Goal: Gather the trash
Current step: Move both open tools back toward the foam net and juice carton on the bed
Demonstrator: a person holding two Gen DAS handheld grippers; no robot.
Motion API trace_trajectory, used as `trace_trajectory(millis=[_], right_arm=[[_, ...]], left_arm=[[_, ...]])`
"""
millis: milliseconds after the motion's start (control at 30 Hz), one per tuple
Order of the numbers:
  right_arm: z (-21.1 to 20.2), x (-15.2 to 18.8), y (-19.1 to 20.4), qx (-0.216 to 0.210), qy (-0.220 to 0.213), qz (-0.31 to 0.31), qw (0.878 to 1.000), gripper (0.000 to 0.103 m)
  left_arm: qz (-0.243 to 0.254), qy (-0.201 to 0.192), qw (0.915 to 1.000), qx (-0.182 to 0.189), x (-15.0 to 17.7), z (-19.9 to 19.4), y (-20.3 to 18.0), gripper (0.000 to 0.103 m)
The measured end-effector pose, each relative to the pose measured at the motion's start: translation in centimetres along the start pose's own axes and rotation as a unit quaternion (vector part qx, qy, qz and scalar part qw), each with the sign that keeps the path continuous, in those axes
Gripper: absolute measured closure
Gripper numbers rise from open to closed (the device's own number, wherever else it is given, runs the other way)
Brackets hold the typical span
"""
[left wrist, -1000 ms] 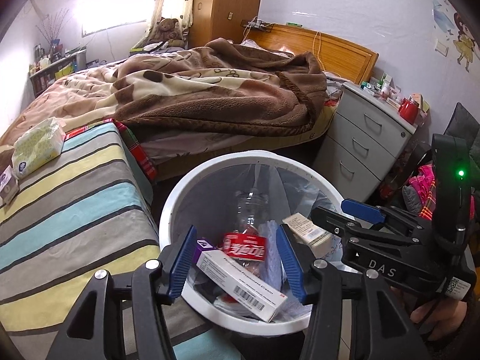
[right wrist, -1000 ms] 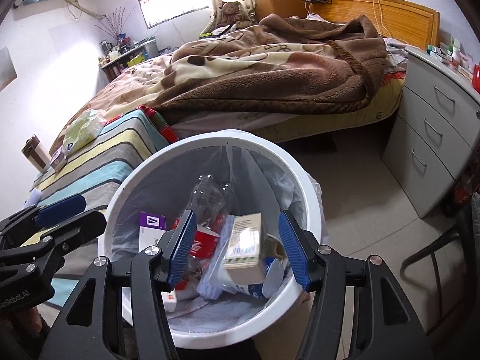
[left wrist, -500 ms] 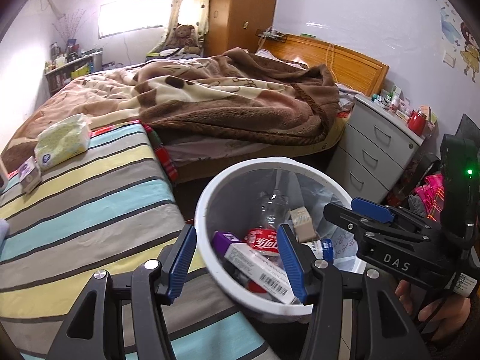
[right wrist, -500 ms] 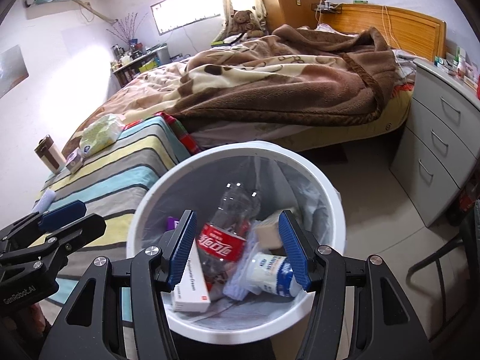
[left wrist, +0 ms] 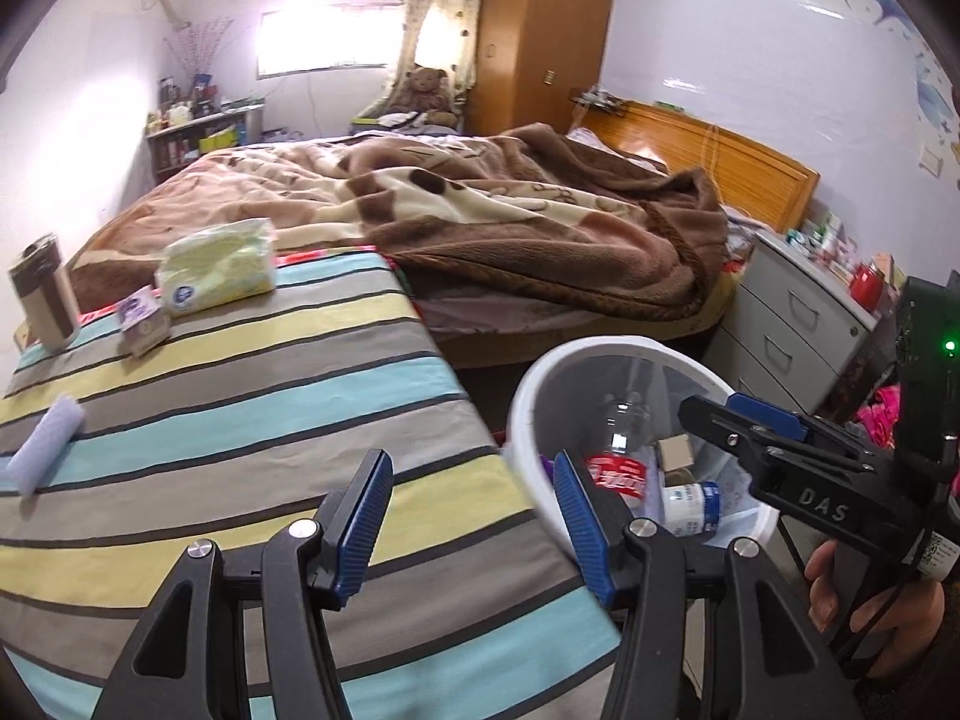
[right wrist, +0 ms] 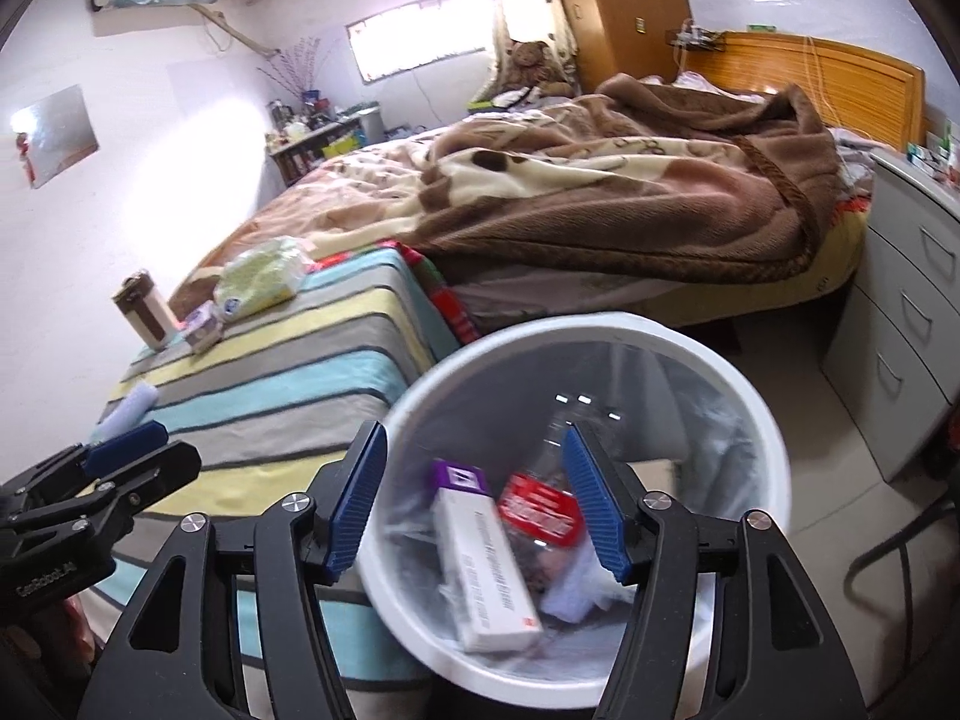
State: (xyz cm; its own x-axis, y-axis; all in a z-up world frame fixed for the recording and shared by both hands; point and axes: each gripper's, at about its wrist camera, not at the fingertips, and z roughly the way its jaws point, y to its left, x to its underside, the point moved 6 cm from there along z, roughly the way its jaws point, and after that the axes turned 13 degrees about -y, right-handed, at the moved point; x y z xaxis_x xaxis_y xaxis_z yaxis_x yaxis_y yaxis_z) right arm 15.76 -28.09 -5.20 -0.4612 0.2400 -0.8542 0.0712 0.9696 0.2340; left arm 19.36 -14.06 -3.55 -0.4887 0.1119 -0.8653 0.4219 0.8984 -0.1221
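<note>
A white bin with a clear liner stands on the floor beside the striped cover. In it lie a long white carton, a purple box, a clear bottle with a red label, a small white bottle and a tan box. My right gripper hangs over the bin, its jaws opening with nothing between them. My left gripper is open and empty above the cover's edge, left of the bin. On the cover lie a green tissue pack, a small purple-white box, a tumbler and a pale roll.
A bed with a brown blanket fills the room behind the bin. A grey drawer unit stands at the right, its top crowded with small items. A hand holds the right gripper's handle. A wooden wardrobe is at the back.
The small box held between the right gripper's fingers has dropped into the bin, and those jaws have widened. Both views have swung left, the left one from the bin onto the striped cover.
</note>
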Motion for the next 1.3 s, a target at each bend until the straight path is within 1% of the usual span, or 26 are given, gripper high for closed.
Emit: trace_trajectory(millis=[133,300,467,700,933,1000,1100,1233,1300], right_arm=[[0.5,-0.3,2.0,-0.016,-0.008,-0.006,1.0,0.038],[1.6,-0.5,4.8,-0.04,-0.012,-0.018,0.999,0.038],[3.2,-0.3,7.7,-0.062,-0.002,-0.031,0.998,0.037],[5.2,-0.5,11.5,-0.089,0.007,-0.055,0.995,0.037],[7.0,-0.6,14.4,-0.11,0.016,-0.072,0.991,0.037],[7.6,-0.8,15.4,-0.115,0.017,-0.076,0.99,0.037],[8.8,-1.0,16.9,-0.124,0.018,-0.086,0.988,0.037],[10.2,-1.0,18.5,-0.136,0.025,-0.094,0.986,0.036],[11.0,-0.9,19.5,-0.144,0.028,-0.1,0.984,0.035]], left_arm=[[-0.012,-0.008,0.9997,-0.02,-0.1,-0.8,2.7,0.047],[-0.028,-0.013,0.9983,-0.049,-0.1,-1.9,7.0,0.047],[-0.044,-0.014,0.9955,-0.082,0.1,-2.8,11.4,0.047],[-0.07,-0.014,0.9894,-0.126,0.3,-3.7,18.0,0.047],[-0.088,-0.012,0.983,-0.16,0.3,-3.9,23.3,0.047],[-0.088,-0.009,0.9812,-0.172,0.4,-3.8,24.7,0.046],[-0.093,-0.002,0.9778,-0.188,0.8,-3.7,27.2,0.042],[-0.086,0.008,0.975,-0.205,1.1,-3.3,29.8,0.041],[-0.079,0.016,0.975,-0.207,1.4,-2.8,31.0,0.041]])
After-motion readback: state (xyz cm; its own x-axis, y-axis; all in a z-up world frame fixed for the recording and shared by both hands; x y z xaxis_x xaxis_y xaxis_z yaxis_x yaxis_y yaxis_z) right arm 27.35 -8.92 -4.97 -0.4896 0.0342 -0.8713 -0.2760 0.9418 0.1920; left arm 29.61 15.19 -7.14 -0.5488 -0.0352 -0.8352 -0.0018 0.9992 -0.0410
